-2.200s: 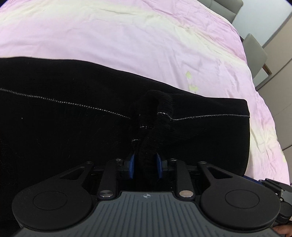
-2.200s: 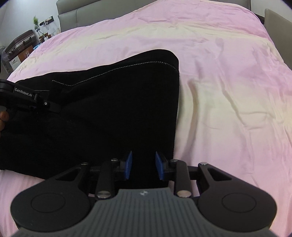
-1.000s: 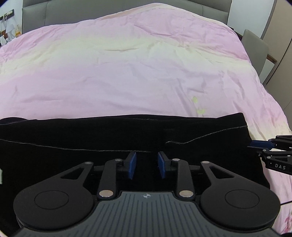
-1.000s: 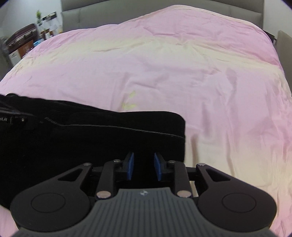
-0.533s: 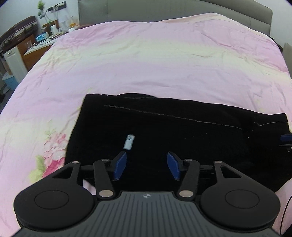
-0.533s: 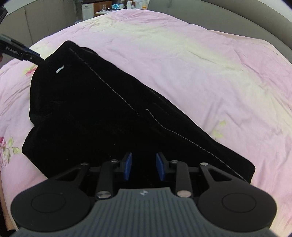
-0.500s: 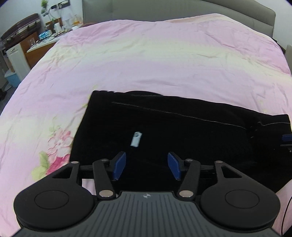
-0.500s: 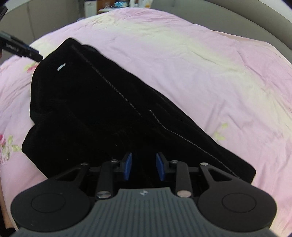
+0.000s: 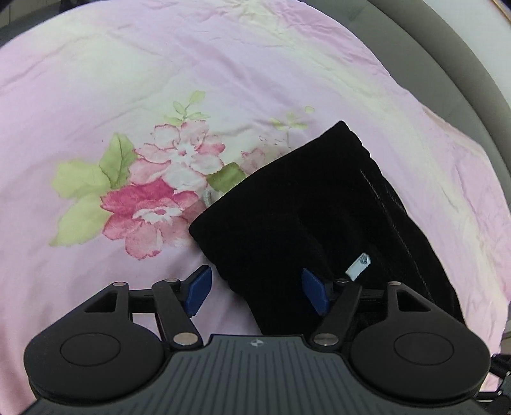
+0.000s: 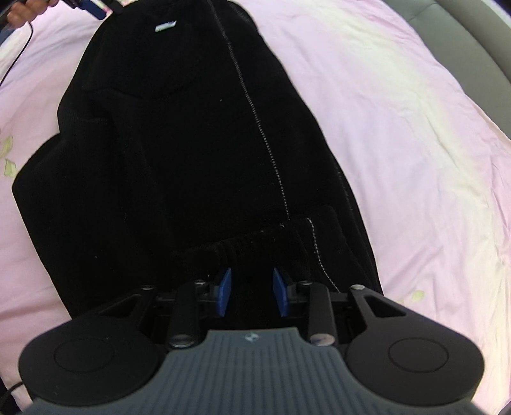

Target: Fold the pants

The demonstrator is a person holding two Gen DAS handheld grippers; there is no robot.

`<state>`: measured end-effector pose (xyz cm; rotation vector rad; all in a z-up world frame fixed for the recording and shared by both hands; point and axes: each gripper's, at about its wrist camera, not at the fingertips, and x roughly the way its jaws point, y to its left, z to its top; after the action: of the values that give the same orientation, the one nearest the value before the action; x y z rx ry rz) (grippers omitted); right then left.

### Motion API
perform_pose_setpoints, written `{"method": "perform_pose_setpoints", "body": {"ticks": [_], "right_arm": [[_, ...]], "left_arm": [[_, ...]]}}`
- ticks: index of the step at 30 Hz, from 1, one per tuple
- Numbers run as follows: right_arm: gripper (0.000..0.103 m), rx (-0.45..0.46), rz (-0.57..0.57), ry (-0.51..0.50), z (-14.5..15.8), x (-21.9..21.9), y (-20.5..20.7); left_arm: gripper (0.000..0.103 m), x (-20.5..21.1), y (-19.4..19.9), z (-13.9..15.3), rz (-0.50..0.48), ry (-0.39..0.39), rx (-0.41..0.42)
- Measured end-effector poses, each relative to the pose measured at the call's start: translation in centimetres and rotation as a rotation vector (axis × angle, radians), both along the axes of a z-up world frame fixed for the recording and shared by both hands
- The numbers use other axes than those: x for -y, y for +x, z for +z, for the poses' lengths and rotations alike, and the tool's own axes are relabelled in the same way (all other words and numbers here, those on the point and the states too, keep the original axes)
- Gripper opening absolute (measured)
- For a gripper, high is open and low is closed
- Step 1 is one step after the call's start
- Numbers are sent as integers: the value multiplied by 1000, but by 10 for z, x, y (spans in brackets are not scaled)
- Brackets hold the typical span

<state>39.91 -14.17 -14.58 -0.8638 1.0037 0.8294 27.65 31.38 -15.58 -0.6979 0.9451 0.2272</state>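
Observation:
The black pants (image 9: pixel 303 207) lie folded lengthwise on the pink bedspread (image 9: pixel 223 64). Their white label (image 9: pixel 357 268) faces up, and a white drawstring (image 9: pixel 207 199) peeks out at the edge. My left gripper (image 9: pixel 257 292) hangs over the near corner of the pants with its jaws opening wide. The cloth lies below them and the pads do not press it. In the right wrist view the pants (image 10: pixel 191 143) stretch away from me. My right gripper (image 10: pixel 252 295) is shut on a bunched ridge of black cloth at the near end. The left gripper (image 10: pixel 92 8) shows at the far end.
A pink and green flower print (image 9: pixel 159 198) lies left of the pants. A grey padded bed edge (image 9: pixel 463 64) curves along the upper right. A person's hand (image 10: pixel 22 9) and a thin black cable (image 10: pixel 16 48) are at the top left of the right wrist view.
The left gripper has swung over to the pants' end by the flower print and its jaws have spread wider. The right view has rolled, and cloth now bunches at its jaws.

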Motion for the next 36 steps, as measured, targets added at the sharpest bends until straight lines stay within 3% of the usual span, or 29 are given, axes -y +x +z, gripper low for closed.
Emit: {"method": "perform_pose_setpoints", "body": {"ticks": [6,11,15,21,28,32,36], "right_arm": [[26,-90,21,-30,-8,-12,26],[27,-140,19,-55,-13,-22,41],[26,-142,18,-57,-11,-24,47],[26,-125,-12,-38,-8,-21,48],[25,-77,-42,-17,-6,-28,35],[28,-36,-90,13,2,-15,26],[60,37,-128,18,20,0,10]], "left_arm": [[89,-10,9,-26,48,-127,38],[88,2,19,-35,49,-86,41],[74,3,15,-28,41,-62,50],[52,20,8,24,1,12,168],[46,84,7,115,-164,152,320],[46,145,7,156,-297,295,377],[45,212,7,174,-448,445,414]]}}
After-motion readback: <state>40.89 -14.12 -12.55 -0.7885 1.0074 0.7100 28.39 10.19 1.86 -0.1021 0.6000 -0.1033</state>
